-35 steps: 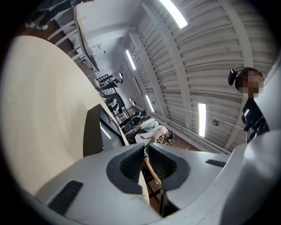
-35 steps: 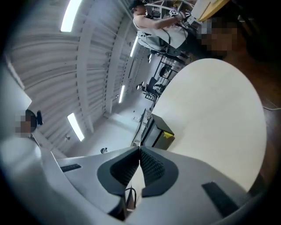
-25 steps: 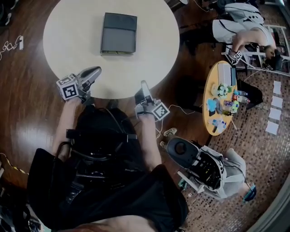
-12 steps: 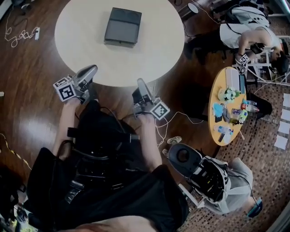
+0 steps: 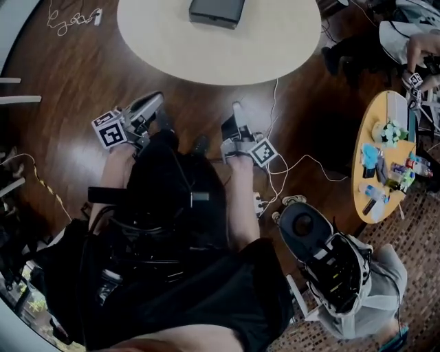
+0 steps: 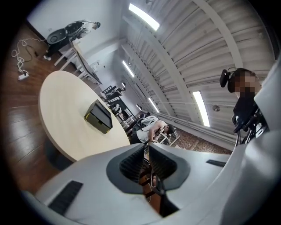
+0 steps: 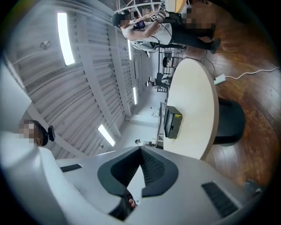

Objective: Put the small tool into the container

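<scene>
Left gripper [image 5: 159, 99] clenched, pads together, nothing between. Right gripper [image 5: 237, 107] also clenched and empty. Both are held over the dark wooden floor [image 5: 69, 103], short of the round pale table [image 5: 275, 48]. The container [image 5: 216, 9], a dark box, sits on that table well apart from both grippers. A white cable [image 5: 295, 165] runs on the floor beside the right gripper. A small yellow table [image 5: 359, 172] with toys stands to the right. Only the gripper views show the container's yellow-green side, the ceiling strip lights [image 6: 144, 16] and the table's dark pedestal [image 7: 230, 121].
</scene>
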{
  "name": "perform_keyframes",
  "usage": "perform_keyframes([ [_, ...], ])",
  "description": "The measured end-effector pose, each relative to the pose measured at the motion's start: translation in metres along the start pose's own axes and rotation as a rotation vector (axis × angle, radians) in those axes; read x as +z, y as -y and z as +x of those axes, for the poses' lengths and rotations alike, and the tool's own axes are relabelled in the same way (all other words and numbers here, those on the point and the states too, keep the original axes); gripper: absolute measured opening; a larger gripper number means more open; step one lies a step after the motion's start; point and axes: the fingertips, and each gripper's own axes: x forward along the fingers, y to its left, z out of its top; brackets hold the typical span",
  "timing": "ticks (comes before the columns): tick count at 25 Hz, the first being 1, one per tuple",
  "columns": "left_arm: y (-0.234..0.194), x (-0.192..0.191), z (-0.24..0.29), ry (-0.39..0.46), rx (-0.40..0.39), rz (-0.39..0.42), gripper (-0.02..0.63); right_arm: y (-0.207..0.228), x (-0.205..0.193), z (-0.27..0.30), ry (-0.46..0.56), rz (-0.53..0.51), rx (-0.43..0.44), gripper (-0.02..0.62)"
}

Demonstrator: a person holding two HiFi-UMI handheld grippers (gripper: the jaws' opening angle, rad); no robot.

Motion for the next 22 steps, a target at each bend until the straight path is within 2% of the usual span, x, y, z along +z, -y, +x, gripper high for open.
perform_keyframes([
  [6,0.022,0.014,-0.001,-0.008,-0.049,0.051,0.021,-0.017,0.015,-0.011,0.069,-0.041,0.053,-0.017],
  [10,0.024,0.024,-0.024,-0.005,-0.082,0.05,0.021,-0.032,0.001,-0.004,0.095,-0.082,0.069,-0.017],
  [12,0.023,0.026,-0.041,0.003,-0.093,0.034,0.021,-0.046,-0.015,0.001,0.1,-0.09,0.08,-0.017],
  [18,0.007,0.02,-0.098,0.002,-0.111,-0.04,0.02,-0.086,-0.098,0.008,0.082,-0.146,0.082,-0.017],
  [22,0.01,0.01,-0.107,-0.015,-0.186,-0.078,0.018,-0.101,-0.131,-0.002,0.076,-0.208,0.049,-0.017],
])
